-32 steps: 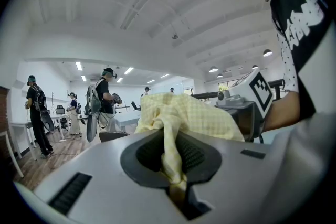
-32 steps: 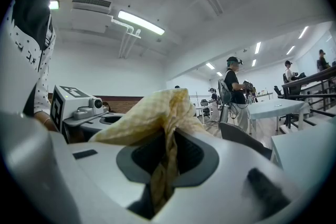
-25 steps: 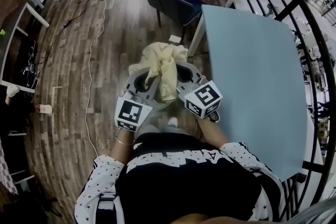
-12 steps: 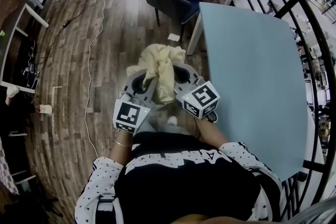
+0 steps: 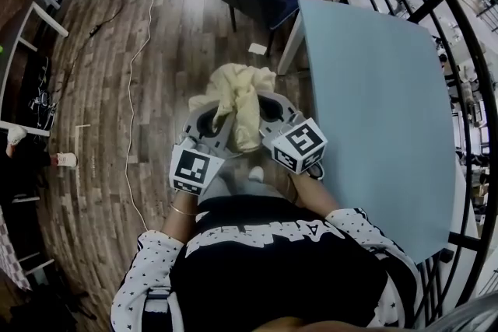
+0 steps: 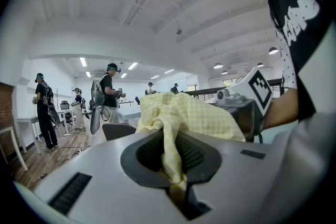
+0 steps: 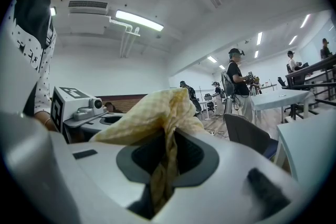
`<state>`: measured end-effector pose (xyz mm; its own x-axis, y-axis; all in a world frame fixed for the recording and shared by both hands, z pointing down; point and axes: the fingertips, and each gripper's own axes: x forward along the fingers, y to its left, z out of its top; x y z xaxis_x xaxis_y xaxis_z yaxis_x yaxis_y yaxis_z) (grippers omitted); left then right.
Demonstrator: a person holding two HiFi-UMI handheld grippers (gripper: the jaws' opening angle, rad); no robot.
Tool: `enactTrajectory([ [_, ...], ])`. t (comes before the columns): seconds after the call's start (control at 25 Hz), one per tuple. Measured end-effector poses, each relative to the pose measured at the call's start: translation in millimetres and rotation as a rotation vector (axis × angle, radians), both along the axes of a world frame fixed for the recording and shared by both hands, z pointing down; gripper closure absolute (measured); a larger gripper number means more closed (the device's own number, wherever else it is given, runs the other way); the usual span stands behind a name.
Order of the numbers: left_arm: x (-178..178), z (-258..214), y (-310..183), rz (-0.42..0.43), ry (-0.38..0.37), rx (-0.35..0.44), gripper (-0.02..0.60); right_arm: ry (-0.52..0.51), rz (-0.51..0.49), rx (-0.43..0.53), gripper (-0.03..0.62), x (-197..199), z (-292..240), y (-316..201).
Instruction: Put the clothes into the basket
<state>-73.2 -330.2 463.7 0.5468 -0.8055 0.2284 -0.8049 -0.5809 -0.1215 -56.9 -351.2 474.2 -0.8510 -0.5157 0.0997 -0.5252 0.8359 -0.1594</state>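
– Holding pose, anyone? Left claw and right claw sat side by side, nearly level, before the torso, each clenched on the cloth.
– Yeah, soft pale-yellow checked fabric, bunched up in the air over the plank floor, beside the smooth blue counter.

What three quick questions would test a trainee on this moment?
1. True or false: the yellow cloth lies on the blue table.
2. How many grippers pinch the cloth: A none, B one, C two?
3. Fill in: by the table's far corner stands a dark blue ____.
Key: 1 false, it is held clear of the table. 2 C, the left gripper and the right gripper. 3 chair.
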Motion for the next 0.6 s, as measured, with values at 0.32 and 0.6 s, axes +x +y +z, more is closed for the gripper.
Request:
enactTrajectory([
  [0.32, -12, 12, -8, 0.046, 0.010, -0.025, 0.541, 0.018, 0.033, -0.025, 0.539, -11, 12, -7],
  [0.6, -19, 18, -14, 0.093, 0.011, -0.042, 0.541, 0.028, 0.067, -0.046, 0.539, -18, 19, -12],
])
